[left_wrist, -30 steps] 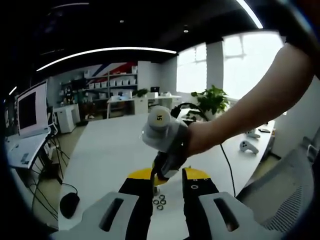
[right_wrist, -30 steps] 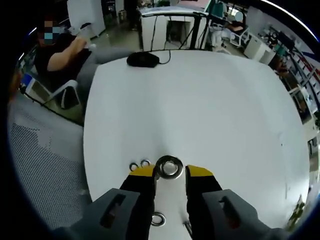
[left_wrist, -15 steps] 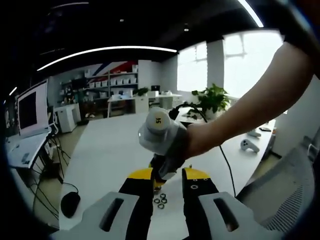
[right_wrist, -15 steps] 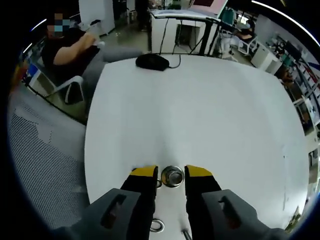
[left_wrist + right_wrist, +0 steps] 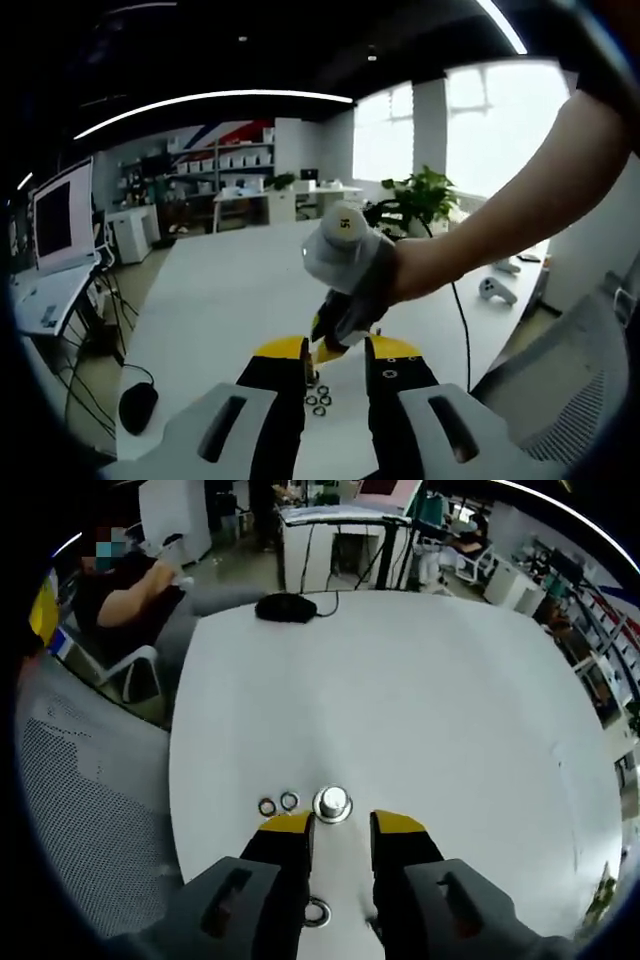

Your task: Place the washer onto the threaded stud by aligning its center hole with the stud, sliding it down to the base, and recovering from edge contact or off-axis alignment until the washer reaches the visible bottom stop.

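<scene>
Right gripper had its jaws apart with nothing between them, parked just short of the stud on the table. A shiny disc ringed the stud, which I took to be the washer. It looked down near the base, but I couldn't tell from this angle whether it sat flat on the stop or was hung on a thread. Left gripper was also apart and empty, low over the table, with the right gripper's tips coming down just beyond its jaw tips and the loose rings lying between its jaws. Risks from here: if the washer was cocked, pushing on one edge would likely jam it harder on the threads instead of levelling it. A jaw tip catching the stud's side could tip or skid it, since nothing visibly held it. Two small rings sat just beside the stud on its left, and a sideways nudge could sweep them into it or under the washer. Another washer lay on the table between the right jaws, easy to drag along. With both grippers that close together, they could also knock each other.
</scene>
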`<state>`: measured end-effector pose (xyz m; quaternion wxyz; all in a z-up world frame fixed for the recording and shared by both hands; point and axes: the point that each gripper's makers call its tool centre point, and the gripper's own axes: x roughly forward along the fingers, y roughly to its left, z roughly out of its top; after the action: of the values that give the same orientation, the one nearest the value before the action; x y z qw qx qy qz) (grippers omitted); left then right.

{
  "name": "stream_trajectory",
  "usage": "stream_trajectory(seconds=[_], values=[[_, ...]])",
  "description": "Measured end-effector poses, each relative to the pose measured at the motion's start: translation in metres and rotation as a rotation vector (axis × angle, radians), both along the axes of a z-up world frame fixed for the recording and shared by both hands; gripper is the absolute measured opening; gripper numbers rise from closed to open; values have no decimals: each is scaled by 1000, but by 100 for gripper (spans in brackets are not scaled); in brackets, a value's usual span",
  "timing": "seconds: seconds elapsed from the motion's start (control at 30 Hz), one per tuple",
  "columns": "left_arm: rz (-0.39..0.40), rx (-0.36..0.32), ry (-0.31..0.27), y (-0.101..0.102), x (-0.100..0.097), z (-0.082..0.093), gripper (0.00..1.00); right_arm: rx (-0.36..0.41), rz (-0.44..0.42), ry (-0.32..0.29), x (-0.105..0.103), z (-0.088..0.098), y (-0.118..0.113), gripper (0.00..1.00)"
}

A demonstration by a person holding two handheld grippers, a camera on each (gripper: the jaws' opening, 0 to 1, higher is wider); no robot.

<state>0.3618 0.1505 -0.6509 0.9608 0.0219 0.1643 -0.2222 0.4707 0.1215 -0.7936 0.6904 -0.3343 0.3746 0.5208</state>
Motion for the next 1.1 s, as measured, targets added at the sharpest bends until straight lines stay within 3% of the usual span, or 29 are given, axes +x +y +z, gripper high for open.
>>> stream_trajectory(seconds=[0.43,1.1], values=[[-17,-4,-10,-5,-1,3,23,9,-92,9,-14,-2,-37,24],[-18,-14,-18,-5,-2,5,23,13,-156,42,-38,-20,-62,26]])
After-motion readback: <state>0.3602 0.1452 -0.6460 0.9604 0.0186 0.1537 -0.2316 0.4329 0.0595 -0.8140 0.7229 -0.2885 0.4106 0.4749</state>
